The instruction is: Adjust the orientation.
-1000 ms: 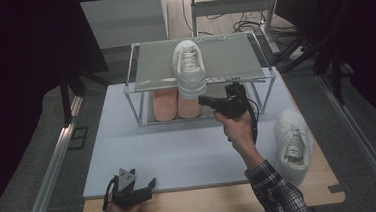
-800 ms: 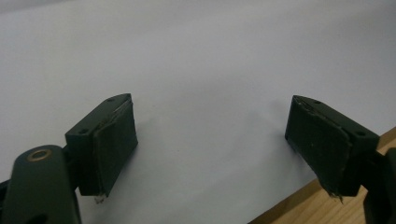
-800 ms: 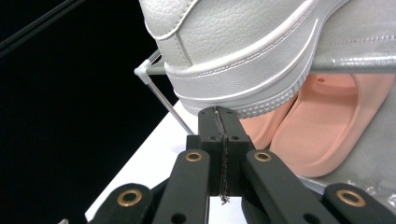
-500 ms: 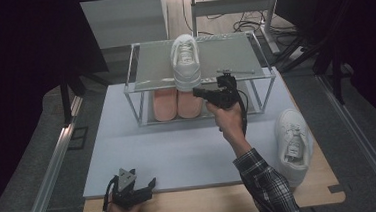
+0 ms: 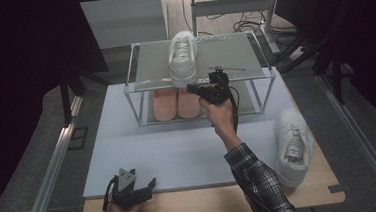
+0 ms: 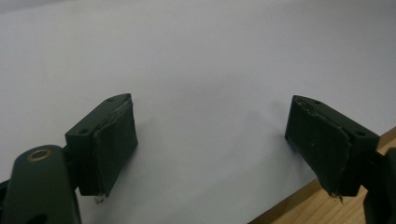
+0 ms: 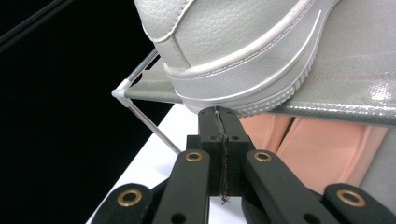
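A white sneaker [image 5: 181, 56] lies on the top shelf of a wire shoe rack [image 5: 242, 57], toe pointing away. My right gripper [image 5: 192, 88] is shut with nothing between its jaws, and its tips press against the sneaker's heel sole [image 7: 233, 98] at the shelf's front edge. In the right gripper view the shut right gripper [image 7: 218, 112] meets the sneaker [image 7: 224, 42] just below the sole rim. A second white sneaker [image 5: 294, 146] lies on the table at the right. My left gripper [image 5: 143, 190] rests near the front left, open, over the pale mat [image 6: 201, 70].
Two pink insole-like pieces [image 5: 176, 104] lie on the rack's lower shelf, also seen under the shelf fabric as pink pieces [image 7: 317, 149]. The pale mat [image 5: 169, 152] covers a wooden tabletop [image 5: 208, 205]. Dark screens and metal rails flank both sides.
My right gripper has moved away and slightly left toward the rack. The white sneaker on the top shelf has slid farther back with it. The left gripper has stayed put.
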Action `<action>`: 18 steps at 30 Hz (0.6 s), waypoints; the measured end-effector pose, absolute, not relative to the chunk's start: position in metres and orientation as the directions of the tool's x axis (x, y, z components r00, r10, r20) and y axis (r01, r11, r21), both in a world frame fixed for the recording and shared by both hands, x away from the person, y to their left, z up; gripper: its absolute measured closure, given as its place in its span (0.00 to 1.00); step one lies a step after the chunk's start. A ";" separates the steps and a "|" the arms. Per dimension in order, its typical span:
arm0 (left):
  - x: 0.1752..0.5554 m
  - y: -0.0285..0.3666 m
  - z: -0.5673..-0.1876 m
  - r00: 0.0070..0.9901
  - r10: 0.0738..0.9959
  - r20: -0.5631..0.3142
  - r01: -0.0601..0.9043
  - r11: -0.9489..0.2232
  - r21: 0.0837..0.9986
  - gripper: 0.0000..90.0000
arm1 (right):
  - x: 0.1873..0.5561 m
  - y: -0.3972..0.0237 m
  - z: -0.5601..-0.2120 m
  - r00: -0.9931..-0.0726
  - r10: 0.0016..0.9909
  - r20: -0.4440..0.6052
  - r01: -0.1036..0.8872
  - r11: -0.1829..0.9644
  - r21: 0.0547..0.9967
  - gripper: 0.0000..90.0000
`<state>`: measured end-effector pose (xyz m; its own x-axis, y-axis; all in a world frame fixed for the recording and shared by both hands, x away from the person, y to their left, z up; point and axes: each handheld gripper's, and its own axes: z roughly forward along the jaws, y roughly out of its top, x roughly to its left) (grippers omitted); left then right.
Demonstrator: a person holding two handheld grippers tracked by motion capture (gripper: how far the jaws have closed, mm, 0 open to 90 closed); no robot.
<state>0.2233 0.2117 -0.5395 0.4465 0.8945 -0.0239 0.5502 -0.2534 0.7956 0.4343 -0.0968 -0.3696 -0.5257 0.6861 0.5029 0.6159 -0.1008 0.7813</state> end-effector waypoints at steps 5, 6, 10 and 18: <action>0.223 0.212 -0.539 0.447 0.894 -0.024 0.551 -0.254 0.795 0.18 | 0.436 -0.102 -0.367 -0.505 0.710 0.490 0.616 -0.100 0.781 1.00; 0.223 0.212 -0.539 0.447 0.894 -0.024 0.551 -0.254 0.795 0.18 | 0.436 -0.104 -0.367 -0.498 0.715 0.490 0.618 -0.103 0.779 1.00; 0.223 0.212 -0.539 0.448 0.894 -0.024 0.551 -0.254 0.795 0.18 | 0.439 -0.106 -0.368 -0.492 0.714 0.498 0.620 -0.114 0.777 1.00; 0.223 0.212 -0.539 0.449 0.893 -0.023 0.551 -0.256 0.794 0.18 | 0.439 -0.110 -0.369 -0.494 0.706 0.507 0.628 -0.114 0.770 1.00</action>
<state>0.2232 0.2119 -0.5394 0.4485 0.8935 -0.0228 0.5510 -0.2564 0.7942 0.4389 -0.1100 -0.3690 -0.4941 0.7060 0.5073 0.6278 -0.1140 0.7700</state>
